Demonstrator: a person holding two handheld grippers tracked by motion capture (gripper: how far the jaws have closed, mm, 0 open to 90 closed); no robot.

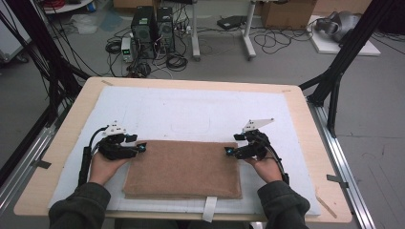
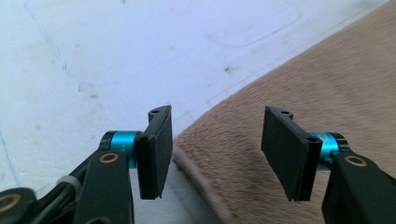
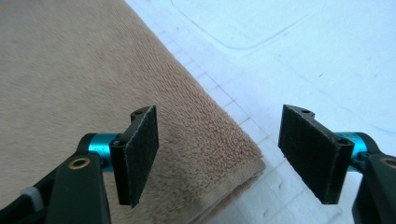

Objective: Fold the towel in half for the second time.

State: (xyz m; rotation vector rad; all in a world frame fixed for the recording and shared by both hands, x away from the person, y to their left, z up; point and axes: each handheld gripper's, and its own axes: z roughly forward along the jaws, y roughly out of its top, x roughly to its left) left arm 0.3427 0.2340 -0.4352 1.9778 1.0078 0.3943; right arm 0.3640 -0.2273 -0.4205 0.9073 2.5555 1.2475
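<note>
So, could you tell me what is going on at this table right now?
A person is working on a folded brown towel that lies flat on a white mat covering the table. The left gripper sits at the towel's far left corner and the right gripper at its far right corner. In both gripper views the jaws stand open with nothing pinched between them, so the towel rests on the mat by itself, neatly folded.

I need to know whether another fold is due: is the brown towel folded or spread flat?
Folded. The brown towel lies as a thick rectangle on the white mat, and the right gripper view shows a doubled, rounded edge at its corner.
</note>
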